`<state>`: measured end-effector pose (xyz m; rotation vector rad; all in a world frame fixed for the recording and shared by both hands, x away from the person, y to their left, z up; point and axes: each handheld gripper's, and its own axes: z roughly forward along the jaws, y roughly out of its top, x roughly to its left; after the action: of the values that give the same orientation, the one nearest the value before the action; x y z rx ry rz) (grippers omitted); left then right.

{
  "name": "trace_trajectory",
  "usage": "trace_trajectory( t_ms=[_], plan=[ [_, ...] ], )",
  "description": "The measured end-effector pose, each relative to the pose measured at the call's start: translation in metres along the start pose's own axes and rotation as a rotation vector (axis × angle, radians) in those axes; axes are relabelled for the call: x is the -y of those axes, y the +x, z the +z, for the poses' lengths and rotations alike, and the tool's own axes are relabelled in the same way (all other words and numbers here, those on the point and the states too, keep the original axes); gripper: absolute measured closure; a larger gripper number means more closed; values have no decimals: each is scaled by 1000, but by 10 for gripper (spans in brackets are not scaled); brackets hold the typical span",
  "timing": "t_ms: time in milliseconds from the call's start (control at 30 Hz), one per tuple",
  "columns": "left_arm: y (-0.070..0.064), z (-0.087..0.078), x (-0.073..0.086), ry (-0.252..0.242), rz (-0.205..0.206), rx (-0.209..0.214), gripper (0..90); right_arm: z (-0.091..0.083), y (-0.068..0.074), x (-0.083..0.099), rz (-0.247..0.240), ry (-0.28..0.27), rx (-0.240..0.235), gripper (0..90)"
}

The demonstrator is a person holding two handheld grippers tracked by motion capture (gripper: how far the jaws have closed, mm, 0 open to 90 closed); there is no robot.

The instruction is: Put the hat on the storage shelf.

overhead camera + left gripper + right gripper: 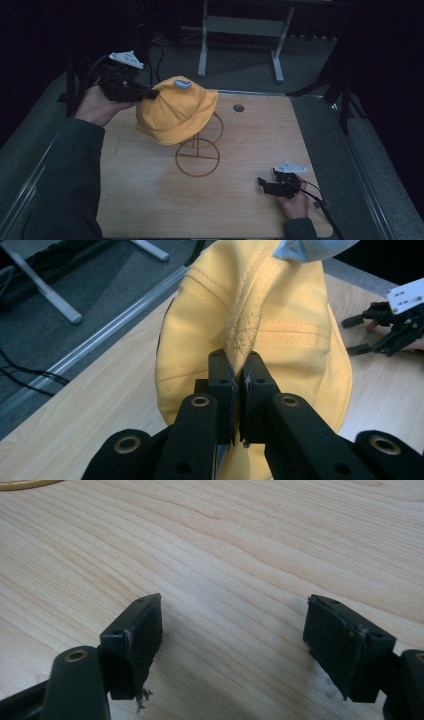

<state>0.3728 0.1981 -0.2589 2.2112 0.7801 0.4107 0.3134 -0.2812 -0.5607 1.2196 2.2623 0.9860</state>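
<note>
A yellow bucket hat (176, 110) with a pale blue patch (182, 84) on its crown sits over the top of a gold wire stand (197, 156) in the middle of the wooden table (150, 200). My left gripper (152, 93) is at the hat's left side, shut on a pinched fold of the hat's fabric (240, 335); the left gripper (239, 371) has the fold squeezed between its jaws. My right gripper (261, 184) rests low at the table's front right, open, with bare wood between its jaws (232, 630).
A round cable hole (238, 107) sits near the table's far edge. Grey metal desk legs (202, 47) stand on the floor beyond the table. The stand's ring base (25, 484) lies left of the right gripper. A metal rail (100, 337) edges the table.
</note>
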Motion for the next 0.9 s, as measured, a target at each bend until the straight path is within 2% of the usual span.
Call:
trace_trajectory(
  t_ms=[167, 400, 667, 900],
  plan=[
    [-7, 14, -8, 9, 11, 12, 858, 0, 0, 0, 0, 1, 0, 237],
    [-18, 43, -19, 52, 42, 20, 851, 0, 0, 0, -1, 0, 0, 237],
    [-27, 56, -24, 34, 49, 23, 828, 0, 0, 0, -1, -1, 1, 236],
    [-40, 62, -29, 18, 89, 29, 790, 0, 0, 0, 0, -1, 0, 237]
  ],
)
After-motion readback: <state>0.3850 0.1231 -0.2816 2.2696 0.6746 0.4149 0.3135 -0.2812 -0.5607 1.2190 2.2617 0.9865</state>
